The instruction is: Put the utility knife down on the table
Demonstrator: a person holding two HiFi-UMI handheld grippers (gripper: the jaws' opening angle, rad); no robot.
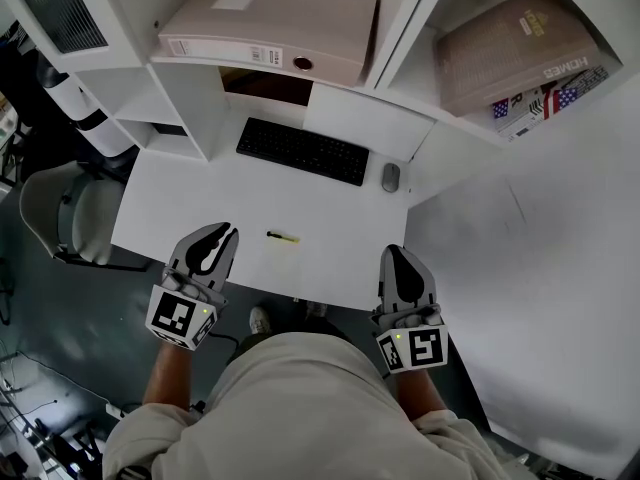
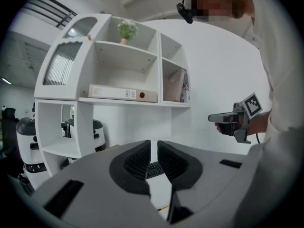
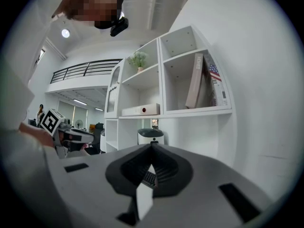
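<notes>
Toward the front edge of the table (image 1: pixel 200 203), the head view shows the utility knife (image 1: pixel 283 236) lying flat, apart from the left gripper (image 1: pixel 221 232) and the right gripper (image 1: pixel 392 252), so the placement step looks complete. Left gripper view: jaws narrowly apart, nothing between them. Right gripper view: jaws pressed together, empty; the next move calls only for keeping both clear of the utility knife.

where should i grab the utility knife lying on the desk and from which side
Take the utility knife at mid-body, straight down from above. It lies flat on the white desk, thin, running left to right in the head view, so the grip should close across its narrow width. Which end bears the blade is too small to tell.
</notes>
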